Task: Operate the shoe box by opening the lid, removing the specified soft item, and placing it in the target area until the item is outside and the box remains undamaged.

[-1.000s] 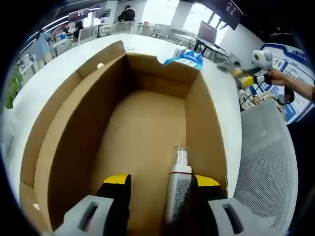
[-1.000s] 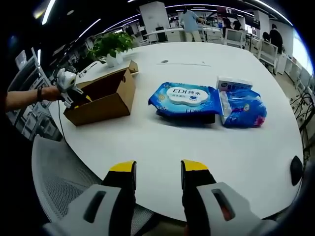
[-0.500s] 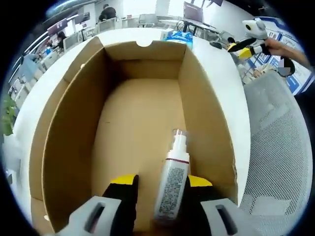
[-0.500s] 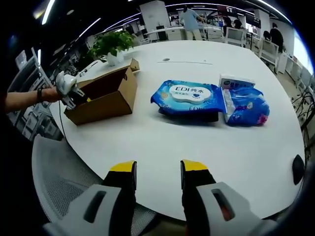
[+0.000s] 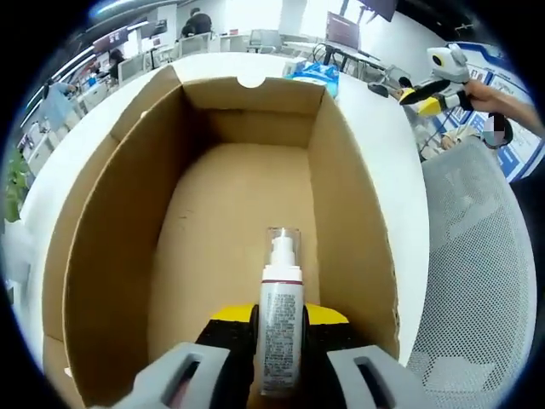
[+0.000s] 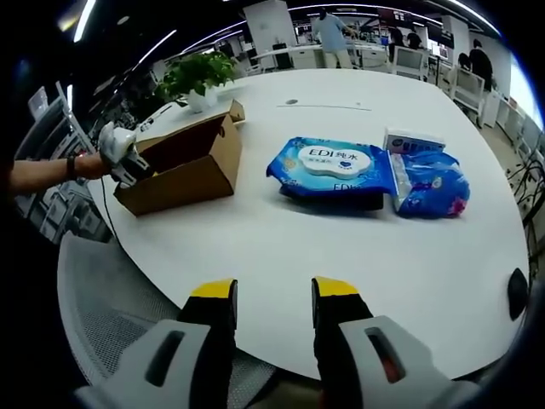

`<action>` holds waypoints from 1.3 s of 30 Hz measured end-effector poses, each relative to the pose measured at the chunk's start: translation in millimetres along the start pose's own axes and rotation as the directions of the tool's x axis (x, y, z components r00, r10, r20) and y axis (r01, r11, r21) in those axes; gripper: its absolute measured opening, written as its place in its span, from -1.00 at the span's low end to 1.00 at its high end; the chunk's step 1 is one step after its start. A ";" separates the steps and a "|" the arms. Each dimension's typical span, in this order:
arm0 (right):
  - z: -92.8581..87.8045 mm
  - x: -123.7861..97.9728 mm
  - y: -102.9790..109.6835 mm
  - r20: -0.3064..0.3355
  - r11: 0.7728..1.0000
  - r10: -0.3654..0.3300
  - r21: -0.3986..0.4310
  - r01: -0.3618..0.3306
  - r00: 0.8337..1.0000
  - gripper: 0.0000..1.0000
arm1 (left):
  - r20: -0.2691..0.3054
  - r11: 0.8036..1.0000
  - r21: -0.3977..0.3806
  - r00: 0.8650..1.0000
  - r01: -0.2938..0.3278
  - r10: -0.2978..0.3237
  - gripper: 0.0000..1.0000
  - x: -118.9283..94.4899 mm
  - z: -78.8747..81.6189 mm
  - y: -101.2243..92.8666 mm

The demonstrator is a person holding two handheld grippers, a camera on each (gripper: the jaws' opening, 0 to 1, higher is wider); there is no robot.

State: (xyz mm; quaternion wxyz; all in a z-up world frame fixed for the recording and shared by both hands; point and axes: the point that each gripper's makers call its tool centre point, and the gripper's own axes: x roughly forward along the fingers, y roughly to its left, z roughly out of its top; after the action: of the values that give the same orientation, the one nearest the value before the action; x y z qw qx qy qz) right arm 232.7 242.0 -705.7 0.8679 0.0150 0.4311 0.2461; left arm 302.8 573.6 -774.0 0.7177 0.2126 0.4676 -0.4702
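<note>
While the shoe box (image 5: pixel 128 221) stands open with no lid over it, the left gripper (image 5: pixel 279 317) sits at the 6 o'clock end of the box floor, jaws closed in on the white pump bottle (image 5: pixel 279 324), which lies between them with its clear cap pointing to 12 o'clock. The bottle is inside the box, on the floor toward the right wall.

Judgement on the step in hand: the grasp looks made; the lift comes next. Raise the bottle straight up, clear of the near wall and right wall, so the cardboard is not dragged or creased. Hold around the body, not the cap. The bottle is rigid, not soft; whether it is the specified item I cannot tell.

Right gripper (image 6: pixel 271 294) hovers over the white table (image 6: pixel 255 256) edge, jaws apart, holding nothing. Ahead of it, bare table lies between the box at 10 o'clock and the blue wipes pack (image 6: pixel 328 170) at 12 o'clock.

Writing: wipes pack reads "EDI" with Chinese characters. Bottle print is too small to read. Blue bag (image 6: pixel 430 183) and small white box (image 6: pixel 413 141): illegible.
</note>
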 end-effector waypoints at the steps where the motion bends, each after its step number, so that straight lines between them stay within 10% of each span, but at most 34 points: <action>1: 0.2 0.1 0.6 -0.001 1.000 0.002 -0.002 -0.002 1.000 -0.36 | 0.002 1.000 -0.003 1.000 -0.001 0.001 -0.61 -1.0 0.0 1.0; 20: 11.9 12.6 20.3 -0.004 0.997 0.066 -0.047 -0.066 0.998 -0.37 | 0.186 0.989 -0.146 0.982 -0.017 0.045 -0.61 -39.2 26.9 3.8; 39: 49.6 14.9 57.3 0.057 0.977 0.172 -0.140 -0.163 0.983 -0.37 | 0.319 1.000 -0.005 0.948 0.013 -0.011 -0.61 -69.5 95.1 -44.8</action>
State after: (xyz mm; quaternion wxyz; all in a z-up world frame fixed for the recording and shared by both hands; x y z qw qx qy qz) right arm 254.0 308.1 -672.0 0.8575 0.0015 0.3805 0.3463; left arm 300.0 514.9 -662.5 0.7816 0.1283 0.3484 -0.5012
